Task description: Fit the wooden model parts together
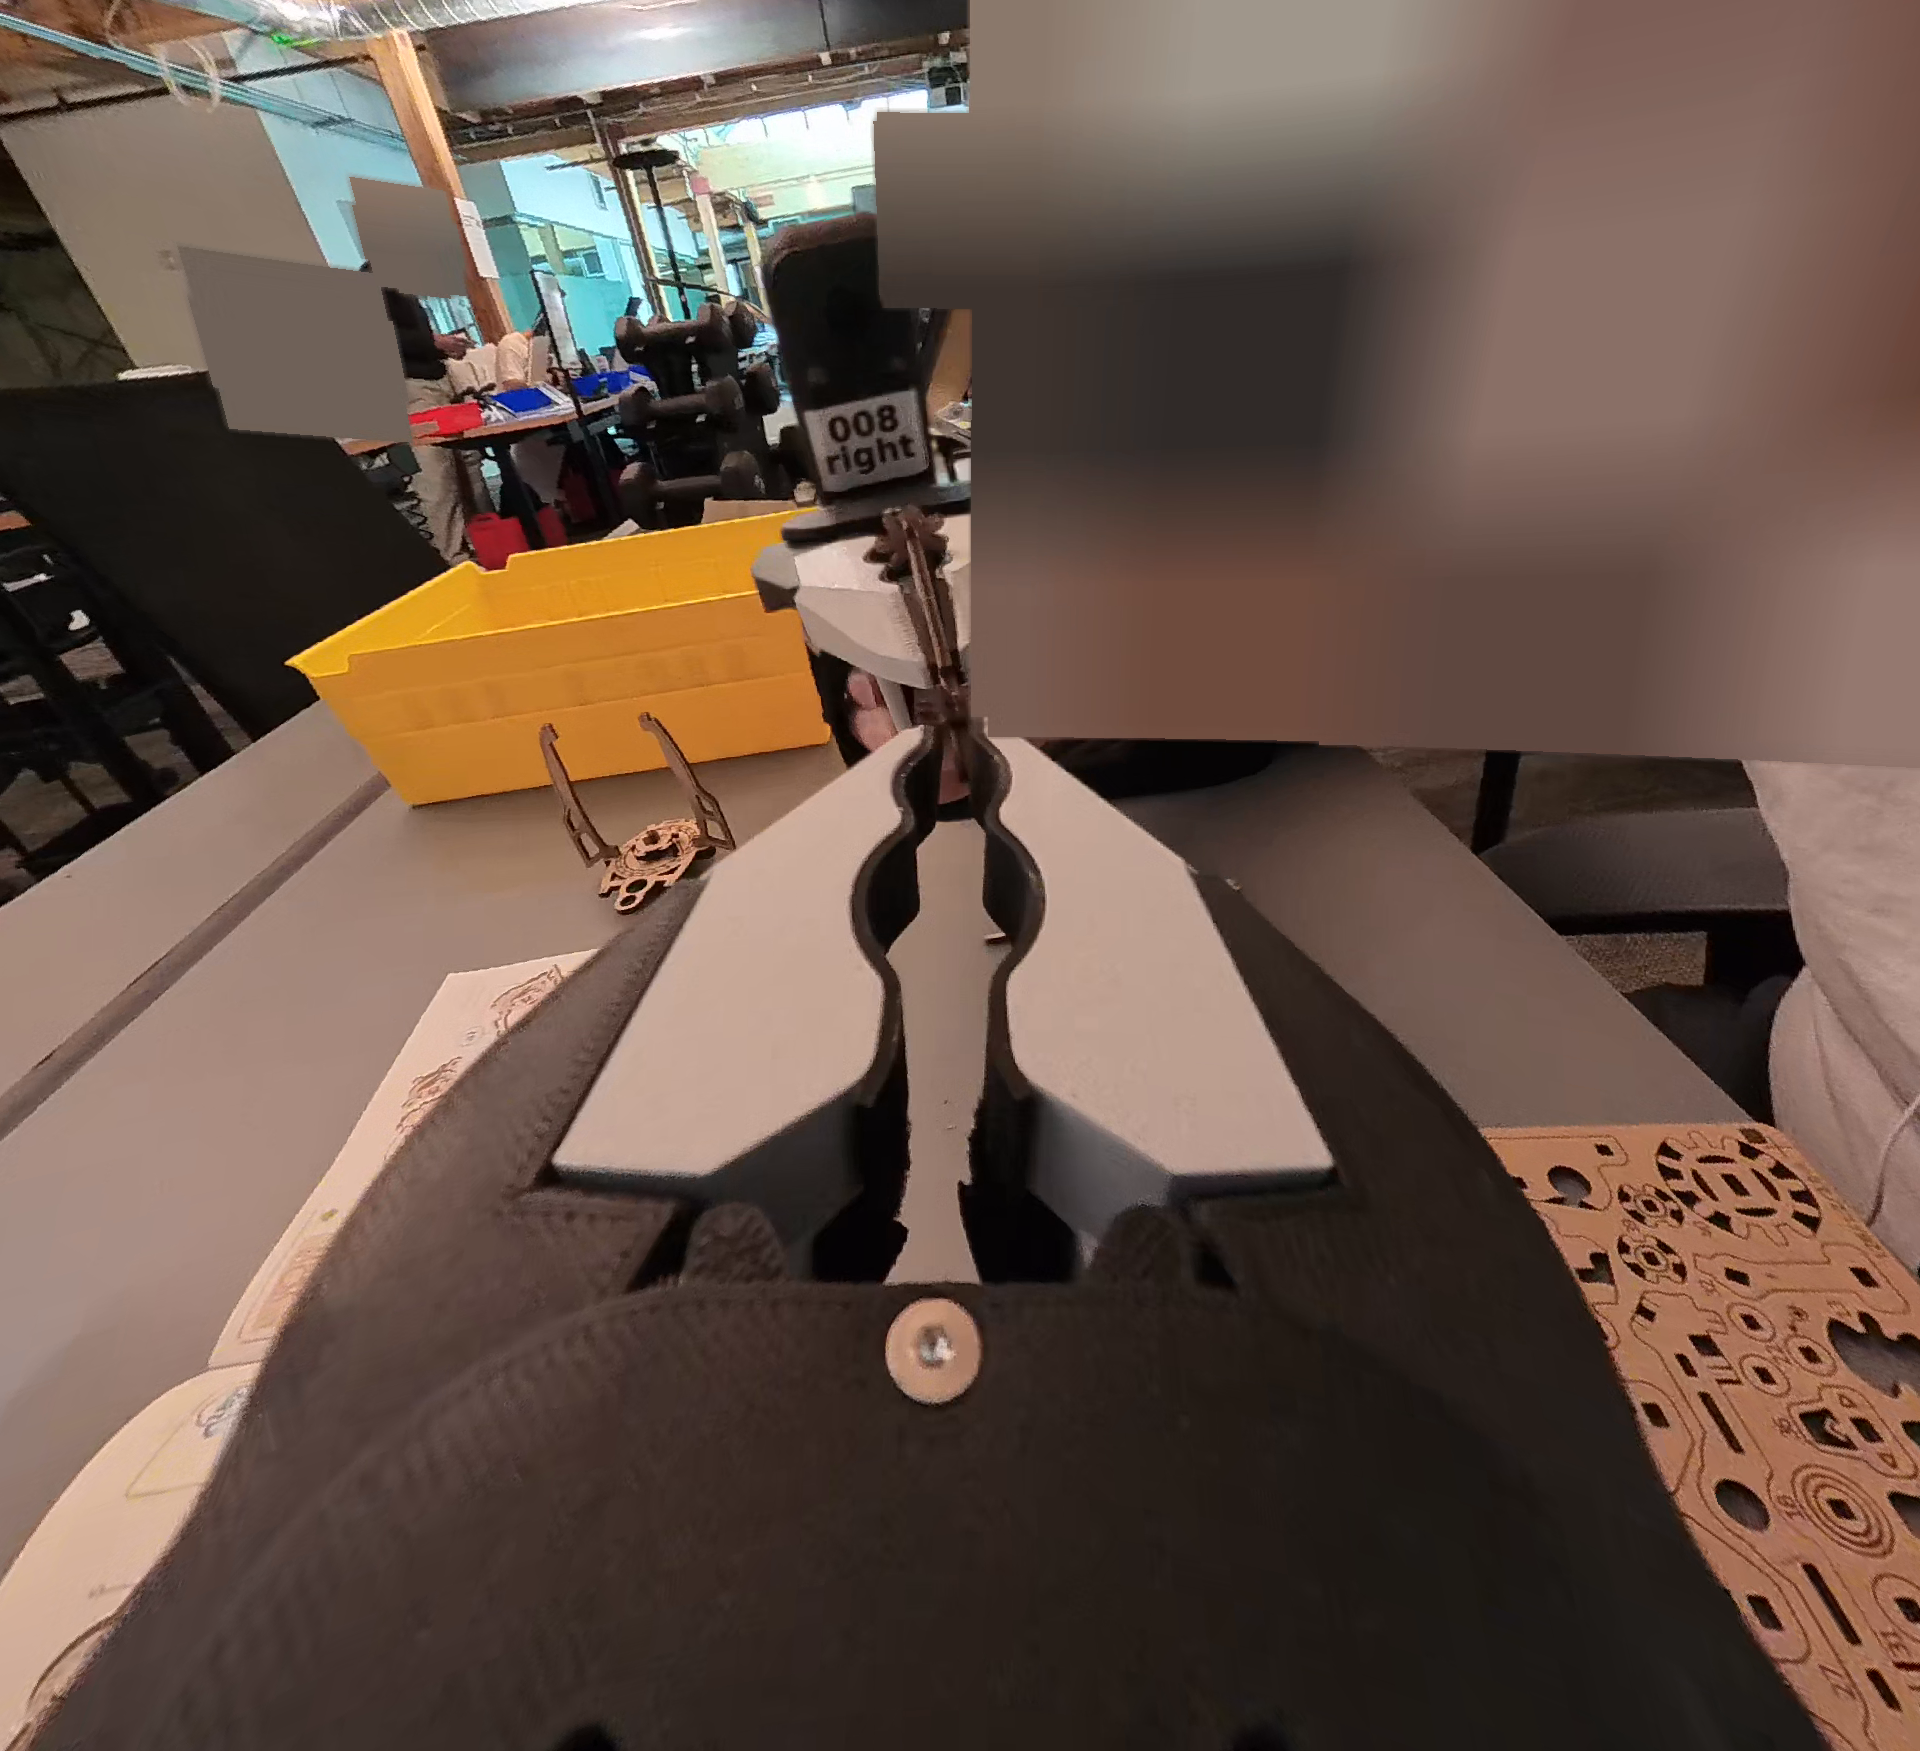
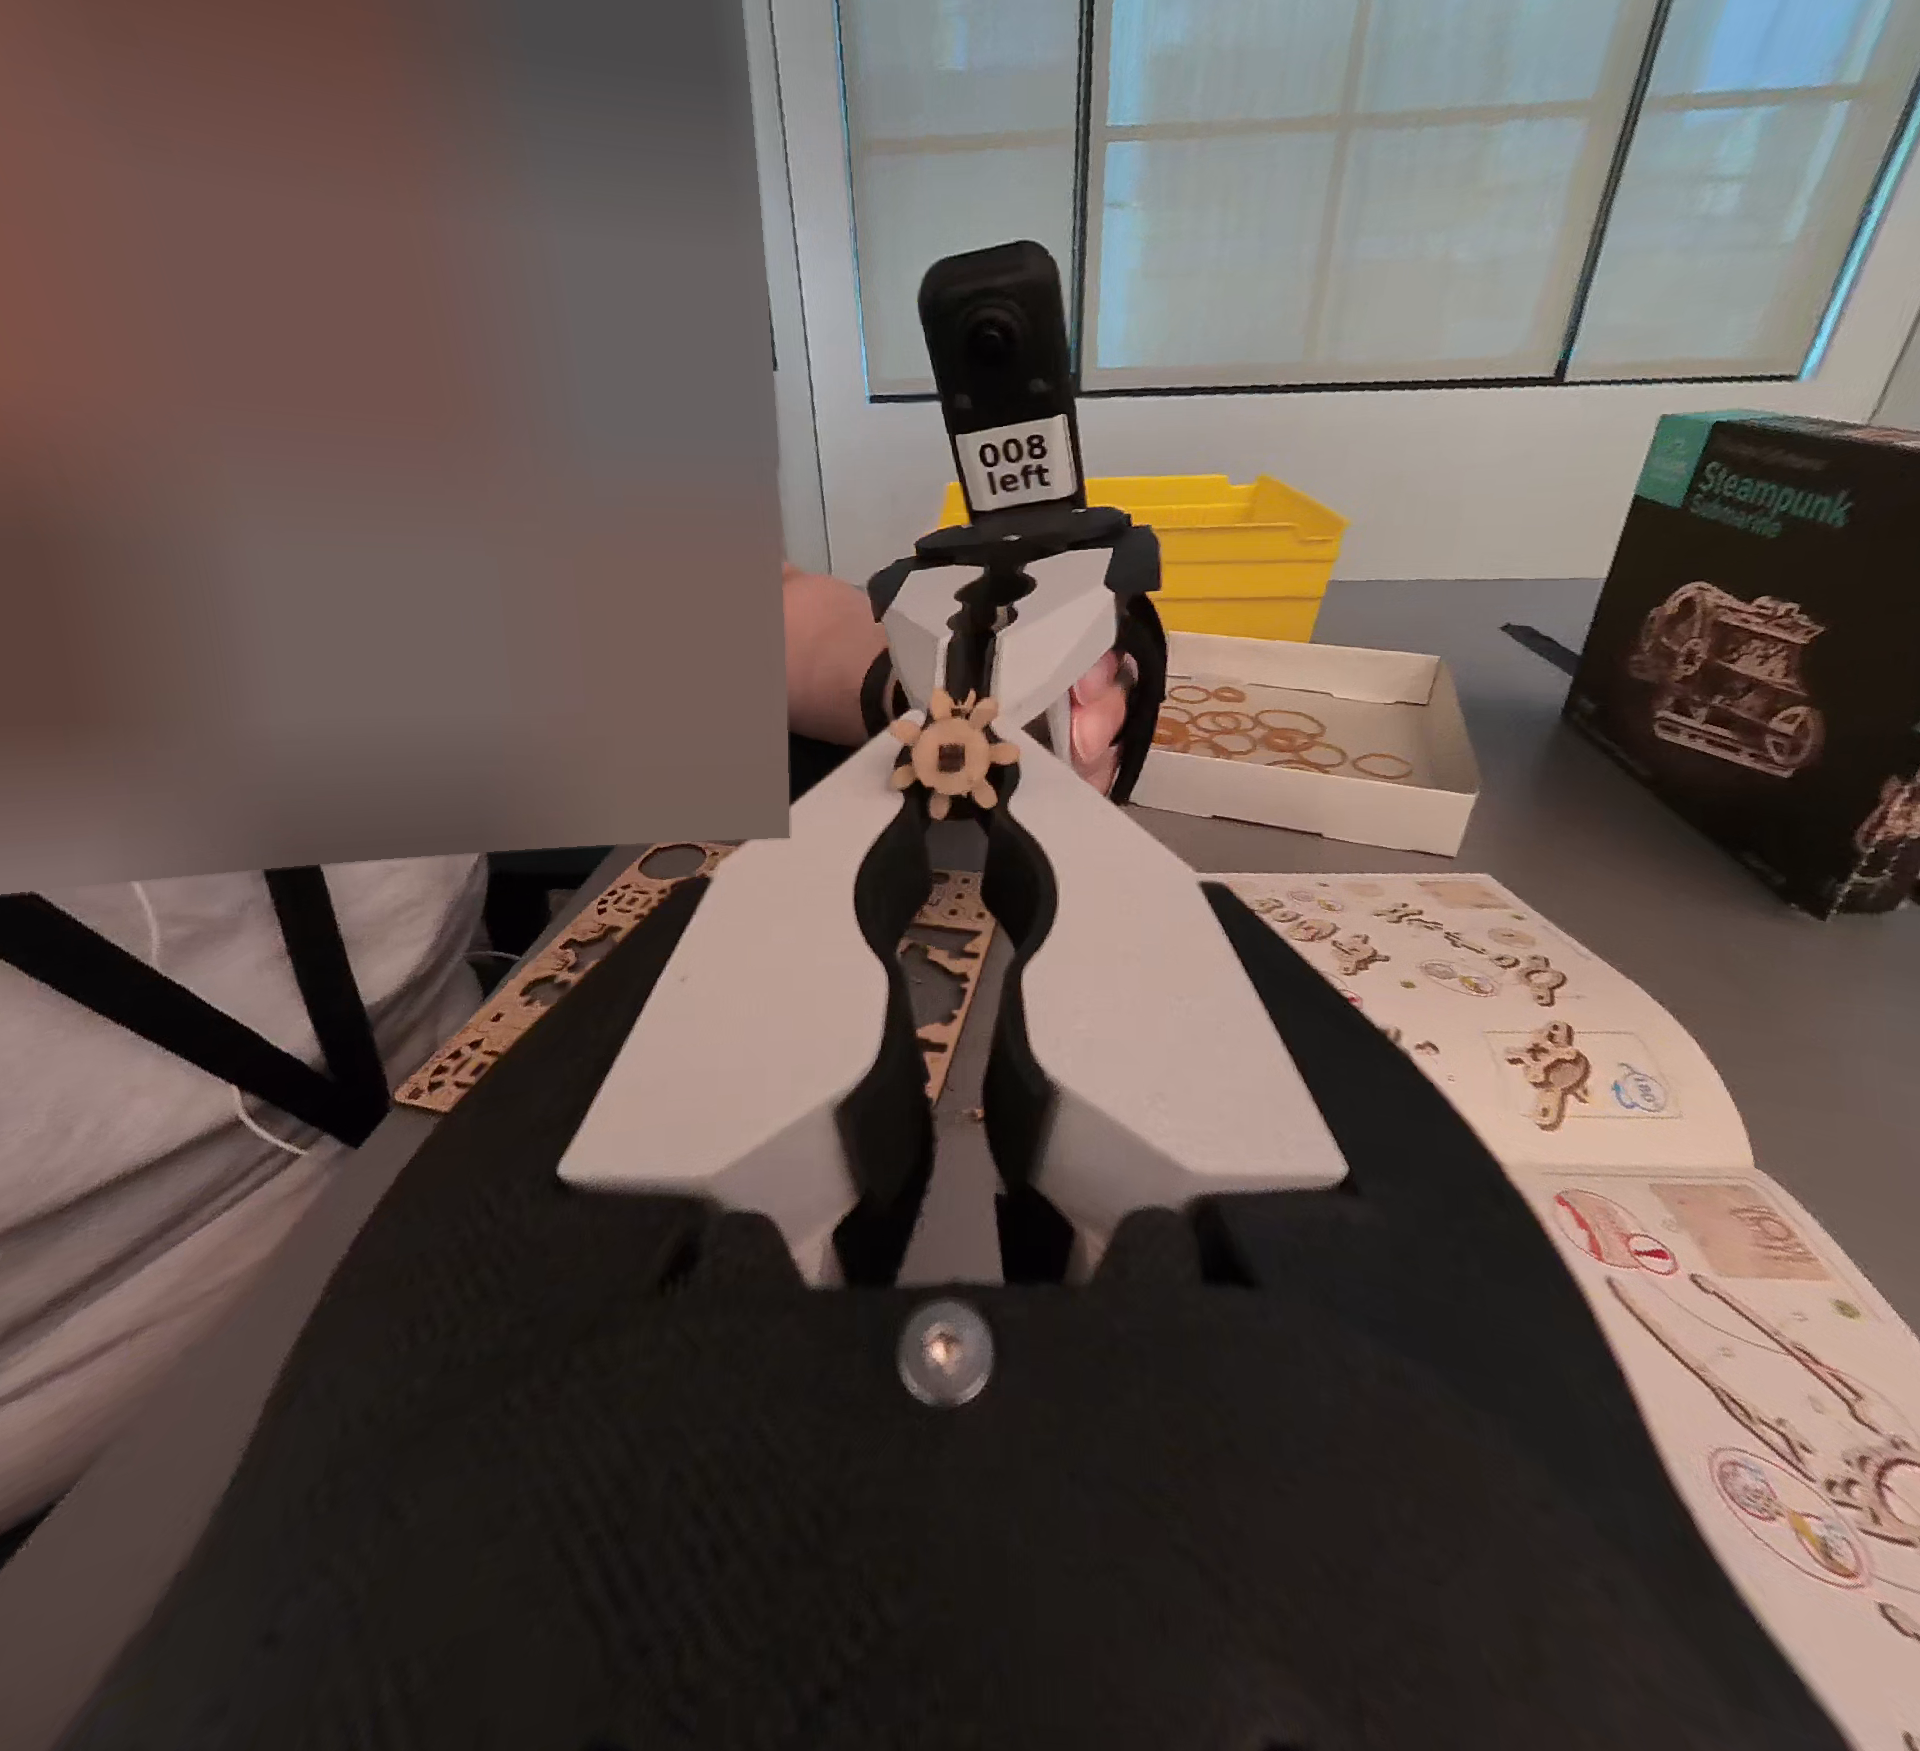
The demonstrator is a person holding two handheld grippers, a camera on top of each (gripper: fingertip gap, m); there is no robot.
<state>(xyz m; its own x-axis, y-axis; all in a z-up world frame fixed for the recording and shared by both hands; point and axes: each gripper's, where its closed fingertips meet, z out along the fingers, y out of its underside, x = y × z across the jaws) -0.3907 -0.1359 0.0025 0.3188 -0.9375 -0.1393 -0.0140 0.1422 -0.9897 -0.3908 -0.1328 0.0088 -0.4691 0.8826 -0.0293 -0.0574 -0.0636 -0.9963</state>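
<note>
My left gripper [image 1: 951, 745] is shut on a thin dark wooden part [image 1: 928, 631], seen edge-on and rising from its tips toward the right gripper [image 1: 868, 605] straight opposite. In the right wrist view, my right gripper [image 2: 945, 761] is shut on a small pale wooden gear [image 2: 943, 756] with round teeth, held face-on at its tips. The left gripper [image 2: 982, 647] points at the gear from behind, almost tip to tip. A partly built wooden piece [image 1: 649, 834], a round hub with two curved arms, stands on the grey table [image 1: 260, 922].
A yellow bin [image 1: 561, 662] stands at the table's far side. A laser-cut wooden sheet [image 1: 1714, 1338] and an instruction sheet [image 2: 1455, 1005] lie under the grippers. A white tray of rubber bands [image 2: 1309, 745] and a dark kit box [image 2: 1745, 652] sit right. A person sits close. Both grippers' tips are close together, under 4 cm apart.
</note>
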